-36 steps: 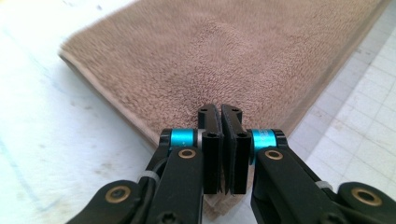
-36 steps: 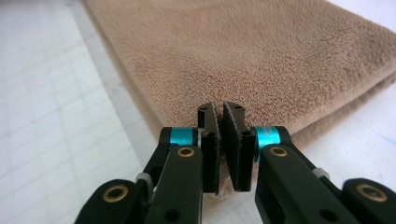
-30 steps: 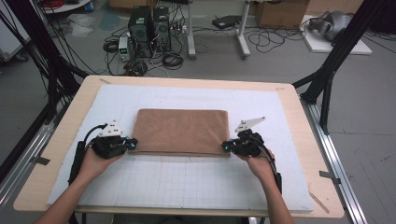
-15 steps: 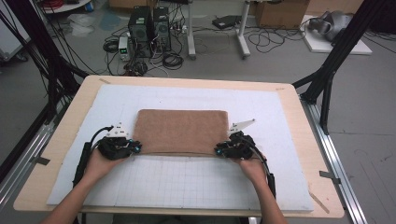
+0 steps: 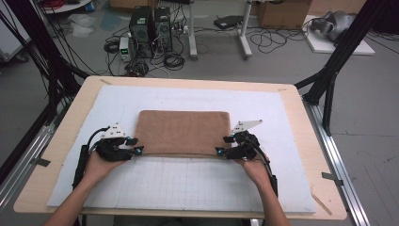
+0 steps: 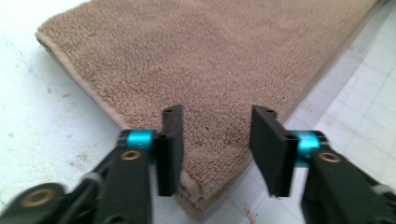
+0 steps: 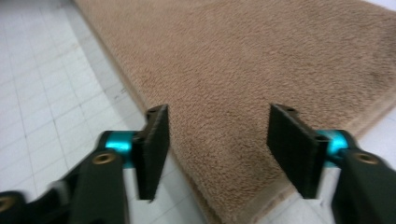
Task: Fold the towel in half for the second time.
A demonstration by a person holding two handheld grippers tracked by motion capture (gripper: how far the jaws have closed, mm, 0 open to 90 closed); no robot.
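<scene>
In the high view a brown terry towel (image 5: 182,133) lies flat as a folded rectangle in the middle of the white gridded mat (image 5: 188,183) on the wooden table (image 5: 301,99); the left gripper (image 5: 133,146) sits at the towel's near left corner and the right gripper (image 5: 223,145) at its near right corner, each held by a hand coming in from the bottom edge; nothing of the towel is lifted off the mat.

In the left gripper view the jaws stand wide apart, one on each side of the towel's near corner (image 6: 210,182); the corner shows several stacked layers at its tip, so I judge the towel has been folded at least once; the pads do not press the cloth, and the corner lies flat between them.

In the right gripper view the jaws are likewise spread wide over the other near corner (image 7: 233,186); the hemmed edge runs out past the right jaw; no cloth is pinched here either.

As a judgement: the approach for a further fold looks done, with both grippers lined up on the near corners; still to come are closing on both corners, lifting the near edge, carrying it over to the far edge and smoothing it down.
</scene>
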